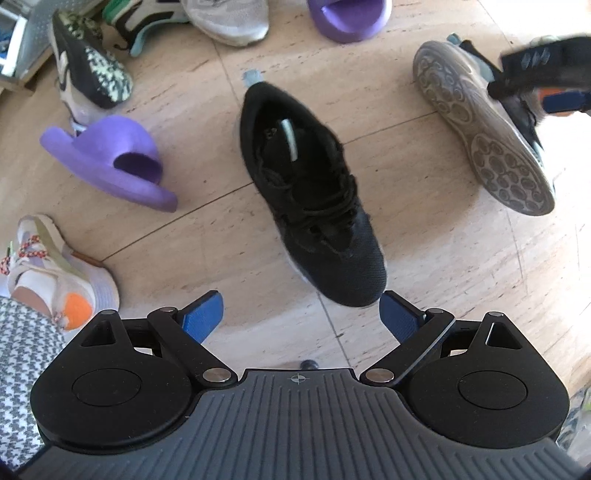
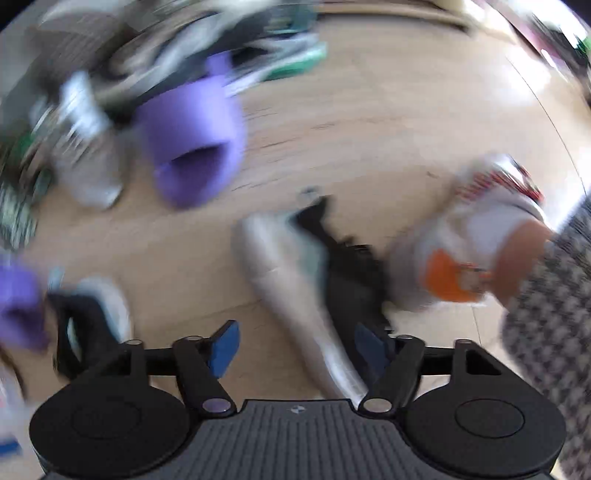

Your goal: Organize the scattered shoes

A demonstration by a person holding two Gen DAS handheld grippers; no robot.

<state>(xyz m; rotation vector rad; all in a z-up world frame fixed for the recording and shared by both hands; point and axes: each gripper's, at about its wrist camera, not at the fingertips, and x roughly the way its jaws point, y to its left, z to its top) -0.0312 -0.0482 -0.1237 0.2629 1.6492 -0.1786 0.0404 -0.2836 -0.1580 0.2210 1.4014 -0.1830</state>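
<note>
A black sneaker (image 1: 314, 192) stands upright on the tan floor in the left wrist view. Its toe reaches the gap between the blue pads of my left gripper (image 1: 301, 314), which hangs open above it without touching. To the right, its mate (image 1: 480, 140) lies on its side, grey sole showing. My right gripper (image 1: 535, 85) hovers, blurred, at that shoe's upper side. The right wrist view is smeared. The tipped shoe (image 2: 291, 273) runs under my right gripper (image 2: 297, 349), whose jaws stand open; bare floor shows beside the left pad (image 2: 223, 347).
Two purple slides (image 1: 110, 158) (image 1: 347, 18) lie apart. A black-and-green sneaker (image 1: 88, 70) and a grey sneaker (image 1: 229, 18) sit at the top. A person's foot in a white-and-orange sneaker (image 1: 55, 280) and a houndstooth trouser leg (image 1: 18, 369) stand at left.
</note>
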